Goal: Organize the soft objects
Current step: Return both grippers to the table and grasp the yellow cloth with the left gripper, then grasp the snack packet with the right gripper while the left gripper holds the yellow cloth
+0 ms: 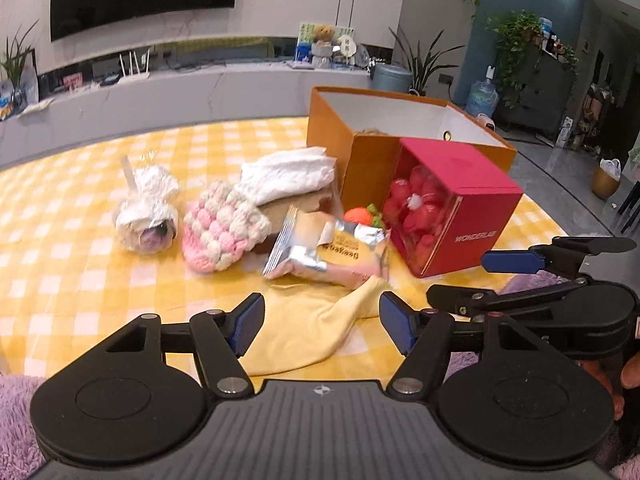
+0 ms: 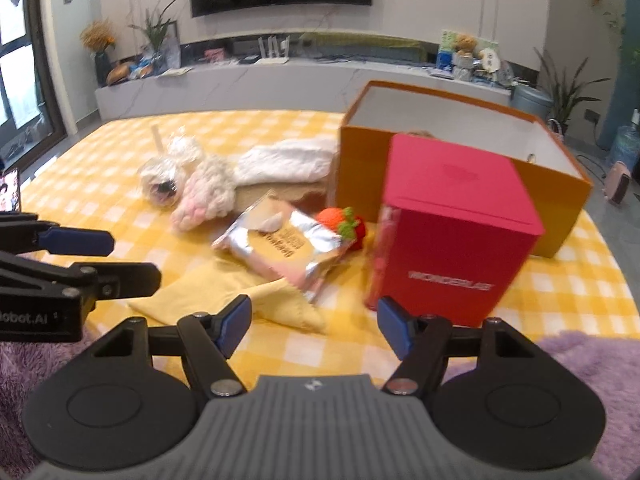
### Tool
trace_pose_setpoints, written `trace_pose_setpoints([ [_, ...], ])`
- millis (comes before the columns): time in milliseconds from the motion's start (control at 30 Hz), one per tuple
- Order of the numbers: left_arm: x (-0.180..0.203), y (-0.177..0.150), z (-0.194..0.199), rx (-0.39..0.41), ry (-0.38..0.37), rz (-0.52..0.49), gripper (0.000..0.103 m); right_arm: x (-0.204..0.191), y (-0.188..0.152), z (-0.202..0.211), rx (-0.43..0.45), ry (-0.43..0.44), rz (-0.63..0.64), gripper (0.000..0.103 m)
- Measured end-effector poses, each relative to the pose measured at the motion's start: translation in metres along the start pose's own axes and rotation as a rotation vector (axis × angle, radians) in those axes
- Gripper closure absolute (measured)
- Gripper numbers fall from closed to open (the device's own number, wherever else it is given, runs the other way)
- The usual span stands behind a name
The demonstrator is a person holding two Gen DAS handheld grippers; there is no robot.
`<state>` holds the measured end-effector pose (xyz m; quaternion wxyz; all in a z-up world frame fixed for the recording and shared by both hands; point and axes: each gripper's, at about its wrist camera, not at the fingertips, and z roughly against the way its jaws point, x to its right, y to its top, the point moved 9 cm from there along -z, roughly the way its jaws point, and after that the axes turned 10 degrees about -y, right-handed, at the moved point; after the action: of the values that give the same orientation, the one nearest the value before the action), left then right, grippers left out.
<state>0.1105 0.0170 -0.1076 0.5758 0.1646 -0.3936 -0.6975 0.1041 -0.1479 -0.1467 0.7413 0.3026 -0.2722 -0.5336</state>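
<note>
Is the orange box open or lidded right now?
Open. The orange box shows no lid in either view, and its white inner walls are visible from above.

Left tongs (image 1: 322,322) spread wide above yellow cloth (image 1: 308,332); red box (image 1: 452,204) beyond.

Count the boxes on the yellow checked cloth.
2: the open orange cardboard box at the back right, and the closed red windowed box directly in front of it. Others may be hidden.

Checked yellow tablecloth (image 1: 80,280): woven cloth, matt. Yellow cloth (image 1: 304,332): soft, smooth, matt. Pink-and-cream pouch (image 1: 220,232): chunky knobbly crochet yarn. Snack packet (image 1: 320,252): crinkled glossy foil. White towel (image 1: 288,174): fluffy fabric. Wrapped toy (image 1: 146,212): shiny clear film. Red box (image 2: 456,228) and orange box (image 1: 360,140): smooth matt card. Crochet strawberry (image 2: 342,222): yarn.
</note>
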Motion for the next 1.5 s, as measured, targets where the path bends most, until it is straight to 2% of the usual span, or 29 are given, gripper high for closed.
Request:
trace_pose_setpoints([
  [100,-0.006,-0.010,-0.003,-0.017,-0.009,0.011,0.025,-0.012,-0.001,-0.009,-0.013,0.019,0.036,0.035],
  [167,-0.009,-0.015,-0.008,-0.033,-0.005,0.016,0.025,-0.015,-0.003,-0.017,-0.029,0.018,0.050,0.044],
  [267,-0.009,-0.017,-0.021,-0.051,-0.020,0.019,0.023,-0.014,-0.005,-0.033,-0.072,0.014,0.046,0.064],
  [333,-0.010,-0.020,-0.033,-0.080,-0.018,0.016,0.023,-0.012,-0.007,-0.043,-0.103,0.026,0.034,0.082],
  [500,-0.008,-0.027,-0.067,-0.163,0.001,-0.020,0.022,0.002,-0.009,-0.059,-0.119,-0.013,-0.005,0.083],
  [633,-0.003,-0.031,-0.087,-0.211,0.002,-0.051,0.022,0.007,-0.016,-0.073,-0.155,-0.003,-0.040,0.082],
  [767,-0.008,-0.039,-0.097,-0.265,0.008,-0.014,0.024,0.003,-0.021,-0.082,-0.179,0.009,-0.043,0.083],
  [933,-0.019,-0.038,-0.095,-0.238,0.007,0.061,0.029,-0.003,-0.022,-0.087,-0.176,0.024,-0.038,0.083],
  [1033,-0.024,-0.036,-0.092,-0.224,0.015,0.092,0.041,-0.004,-0.022,-0.086,-0.169,0.024,-0.027,0.083],
  [1100,-0.026,-0.036,-0.090,-0.217,0.018,0.104,0.054,-0.005,-0.022,-0.085,-0.166,0.026,-0.020,0.082],
  [1167,-0.029,-0.036,-0.087,-0.213,0.037,0.108,0.062,-0.007,-0.022,-0.085,-0.164,0.024,-0.011,0.082],
  [1233,-0.031,-0.036,-0.085,-0.209,0.043,0.115,0.067,-0.008,-0.023,-0.084,-0.162,0.023,-0.001,0.082],
  [1367,-0.033,-0.034,-0.085,-0.201,0.028,0.152,0.097,-0.009,-0.023,-0.084,-0.155,0.018,0.012,0.082],
  [1500,-0.032,-0.029,-0.075,-0.152,0.029,0.156,0.101,-0.009,-0.022,-0.080,-0.140,0.015,0.016,0.081],
])
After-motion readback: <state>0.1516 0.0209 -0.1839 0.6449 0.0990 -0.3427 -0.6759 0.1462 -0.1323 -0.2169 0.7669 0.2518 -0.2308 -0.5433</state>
